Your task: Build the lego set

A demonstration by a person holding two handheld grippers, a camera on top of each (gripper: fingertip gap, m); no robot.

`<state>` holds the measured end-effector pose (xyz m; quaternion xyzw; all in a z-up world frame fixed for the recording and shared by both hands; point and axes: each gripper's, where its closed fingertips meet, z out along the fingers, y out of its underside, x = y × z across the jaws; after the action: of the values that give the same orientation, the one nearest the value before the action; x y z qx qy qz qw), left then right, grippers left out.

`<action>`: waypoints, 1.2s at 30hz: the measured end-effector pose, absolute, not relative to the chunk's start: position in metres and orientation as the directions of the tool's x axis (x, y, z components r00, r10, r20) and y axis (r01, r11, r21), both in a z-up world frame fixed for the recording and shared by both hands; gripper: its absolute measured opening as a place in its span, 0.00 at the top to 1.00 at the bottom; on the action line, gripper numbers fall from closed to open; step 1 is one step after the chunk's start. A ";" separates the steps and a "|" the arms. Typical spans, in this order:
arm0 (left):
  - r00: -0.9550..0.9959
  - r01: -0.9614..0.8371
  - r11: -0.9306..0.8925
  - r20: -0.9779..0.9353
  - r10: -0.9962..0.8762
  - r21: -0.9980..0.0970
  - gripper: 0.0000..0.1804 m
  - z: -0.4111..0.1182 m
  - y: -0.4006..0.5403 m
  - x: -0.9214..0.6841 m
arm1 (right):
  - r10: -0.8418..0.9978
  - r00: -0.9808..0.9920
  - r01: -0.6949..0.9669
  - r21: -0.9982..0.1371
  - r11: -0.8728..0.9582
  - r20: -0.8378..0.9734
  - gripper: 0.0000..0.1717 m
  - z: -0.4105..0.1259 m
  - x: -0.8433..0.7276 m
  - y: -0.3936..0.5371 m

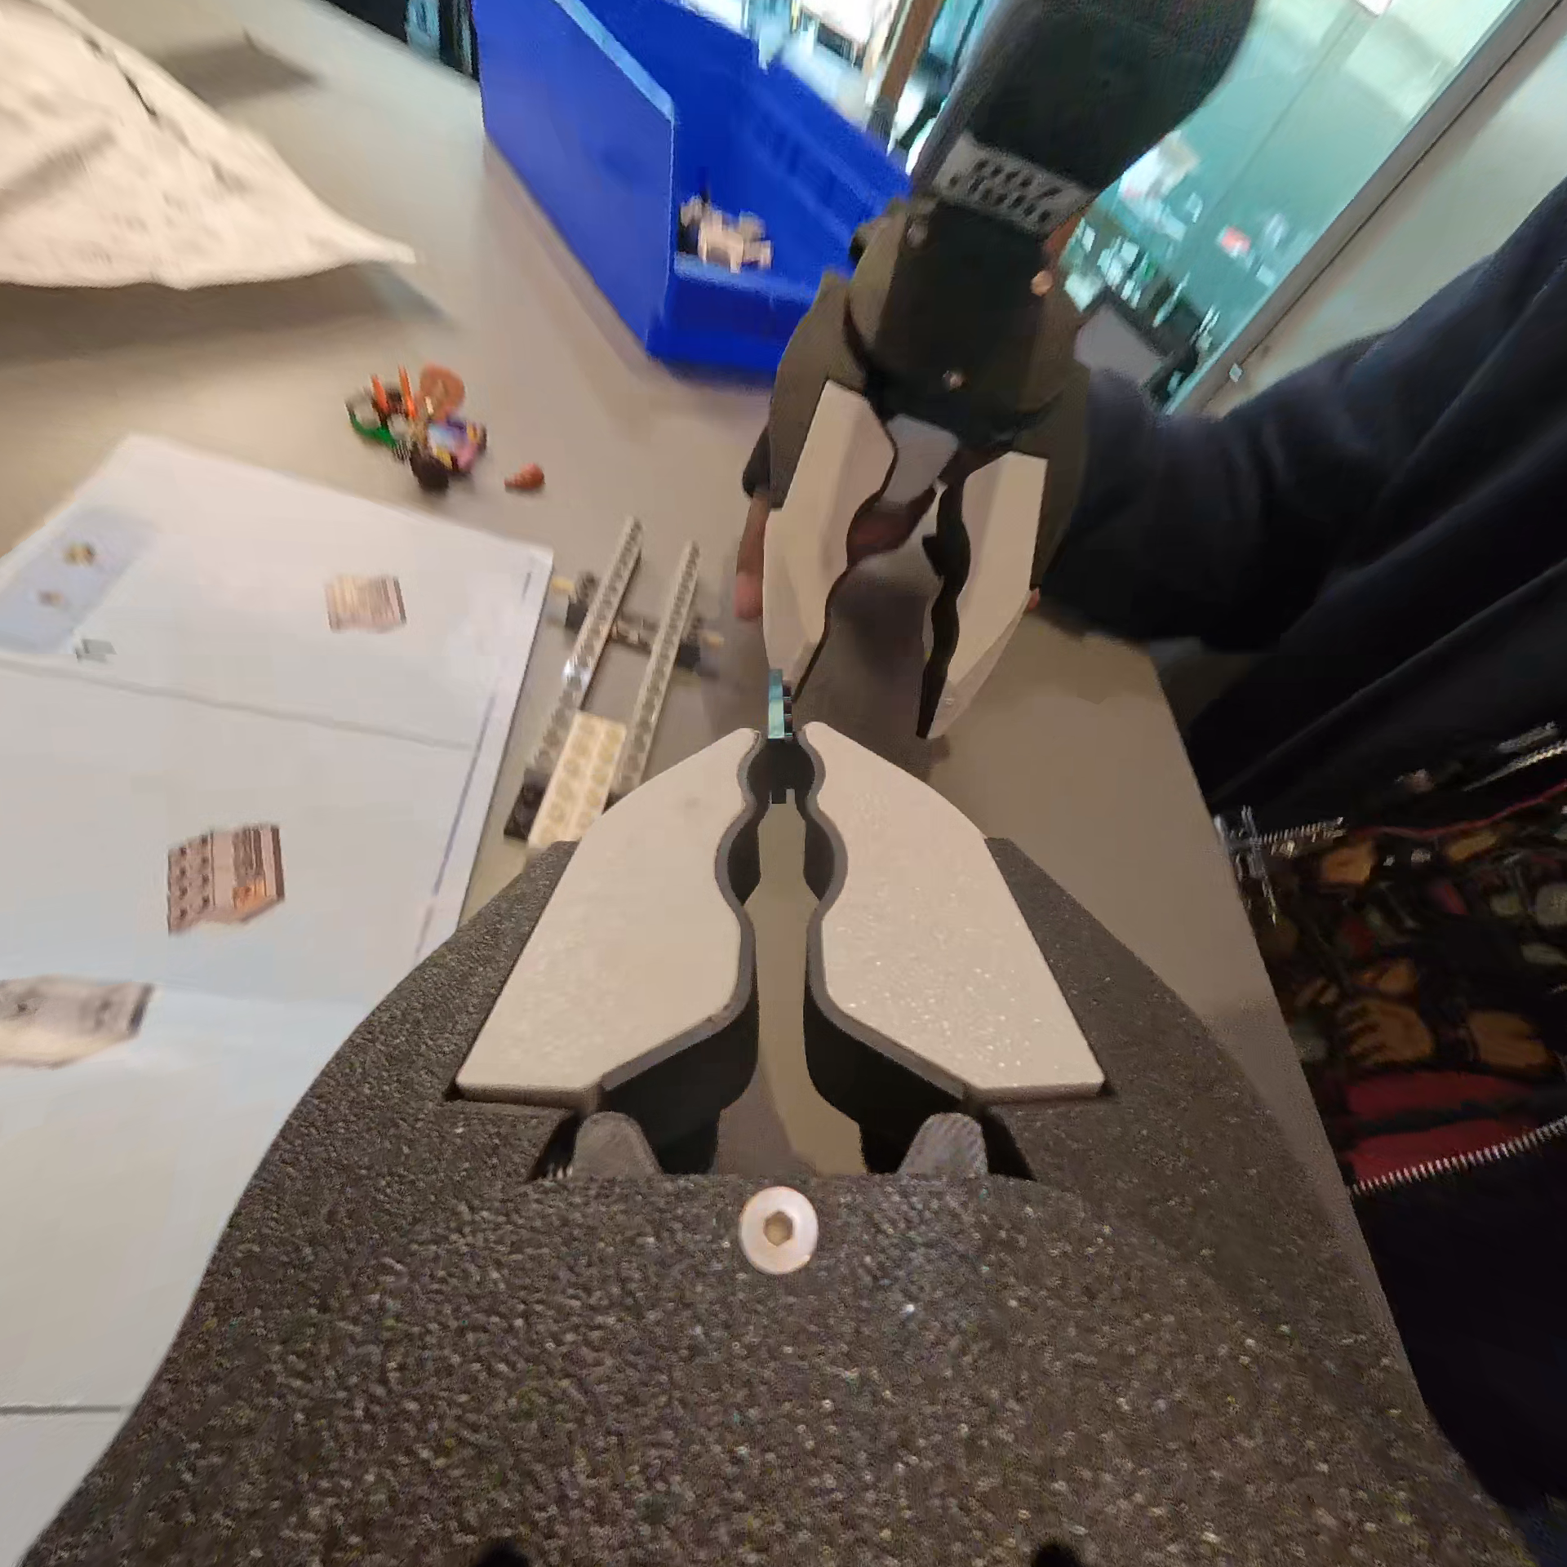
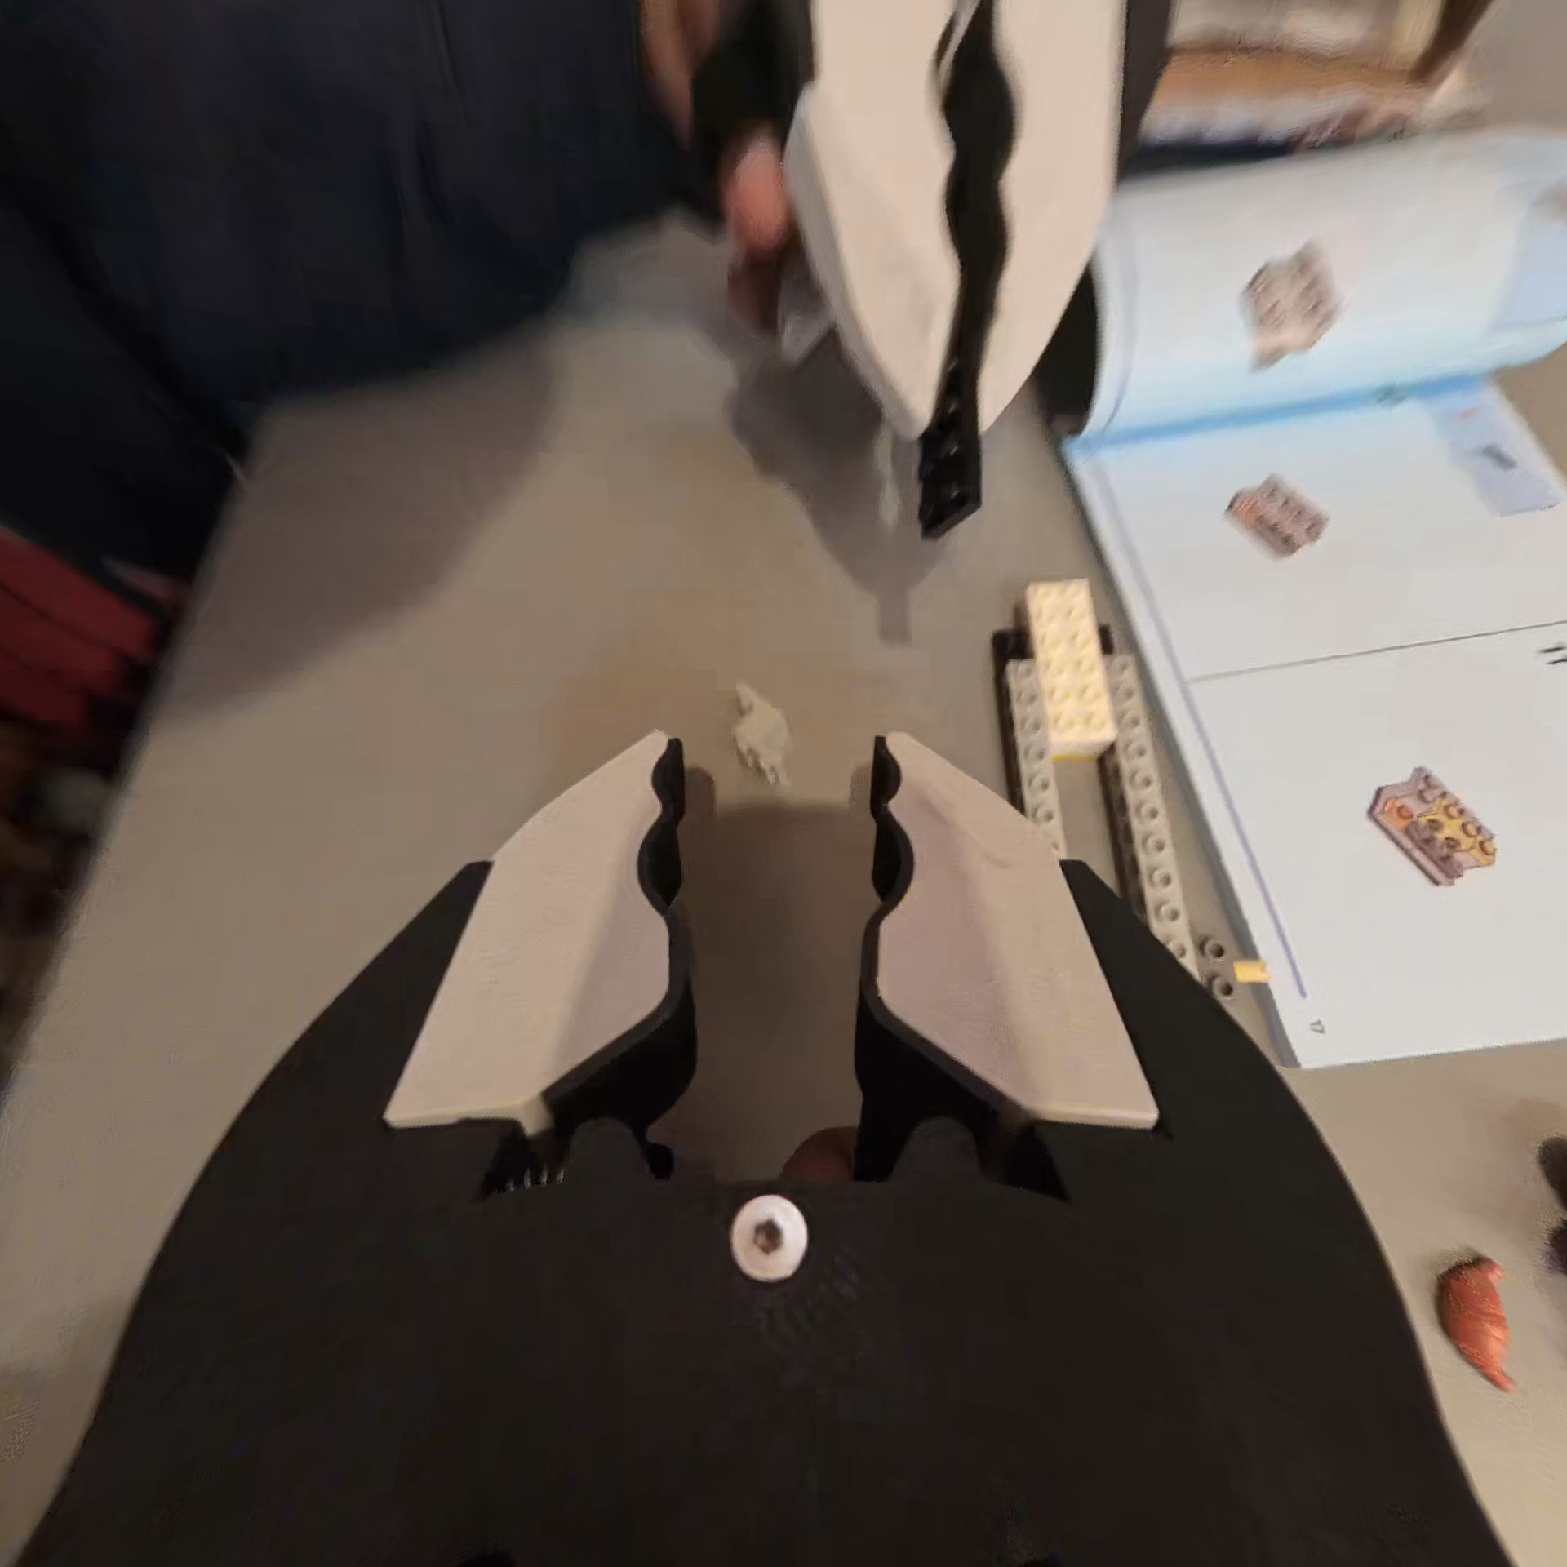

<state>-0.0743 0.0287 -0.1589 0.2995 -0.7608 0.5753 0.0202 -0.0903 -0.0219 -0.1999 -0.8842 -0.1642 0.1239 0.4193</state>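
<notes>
Above the grey desk (image 2: 441,593) my left gripper (image 1: 778,746) pinches a thin black studded plate (image 2: 950,475); my right gripper (image 2: 776,763) gapes wide over a small white piece (image 2: 761,736), beside the half-built brick frame (image 2: 1077,746)

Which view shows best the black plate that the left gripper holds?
The right wrist view: the black plate hangs broadside from the left gripper, its studs visible. In the left wrist view the plate appears only edge-on at the fingertips, so little of it shows.
</notes>
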 end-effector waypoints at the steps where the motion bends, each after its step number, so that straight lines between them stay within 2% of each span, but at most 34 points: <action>1: -0.811 -0.509 0.208 0.384 -0.442 -0.835 0.98 -0.169 0.030 -0.078 | 0.404 0.914 0.238 -0.750 -0.618 -0.042 0.74 -0.210 -0.091 -0.022; 6: -0.791 -0.589 0.349 0.433 -0.431 -0.729 0.98 -0.196 0.027 -0.096 | 0.431 0.902 0.321 -0.693 -0.646 0.016 0.77 -0.231 -0.099 -0.015; 12: -0.752 -0.647 0.381 0.468 -0.465 -0.661 0.98 -0.211 0.025 -0.096 | 0.384 0.917 0.345 -0.700 -0.625 0.109 1.00 -0.229 -0.088 -0.004; 19: -0.752 -0.643 0.409 0.436 -0.494 -0.647 0.97 -0.216 0.025 -0.094 | 0.382 0.911 0.379 -0.684 -0.623 0.157 0.99 -0.229 -0.088 -0.003; 20: -0.753 -0.643 0.415 0.432 -0.496 -0.644 0.97 -0.217 0.026 -0.094 | 0.398 0.905 0.384 -0.688 -0.616 0.149 0.93 -0.229 -0.092 -0.004; 23: -0.755 -0.640 0.423 0.422 -0.502 -0.641 0.97 -0.217 0.027 -0.095 | 0.379 0.915 0.364 -0.693 -0.623 0.140 0.86 -0.228 -0.096 0.002; 25: -0.757 -0.638 0.429 0.420 -0.501 -0.639 0.97 -0.217 0.027 -0.096 | 0.348 0.928 0.339 -0.695 -0.634 0.134 0.87 -0.229 -0.097 0.009; 27: -0.758 -0.636 0.434 0.413 -0.505 -0.638 0.97 -0.217 0.027 -0.096 | 0.340 0.928 0.344 -0.689 -0.638 0.148 0.93 -0.229 -0.098 0.012; 36: -0.785 -0.569 0.489 0.260 -0.562 -0.661 0.97 -0.217 0.032 -0.084 | 0.276 0.913 0.407 -0.615 -0.675 0.301 0.94 -0.226 -0.076 0.010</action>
<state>-0.0840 0.0315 -0.2169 0.3278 -0.8628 0.3848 0.0044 -0.0760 0.0098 -0.2255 -0.9105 -0.1877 -0.0919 0.3569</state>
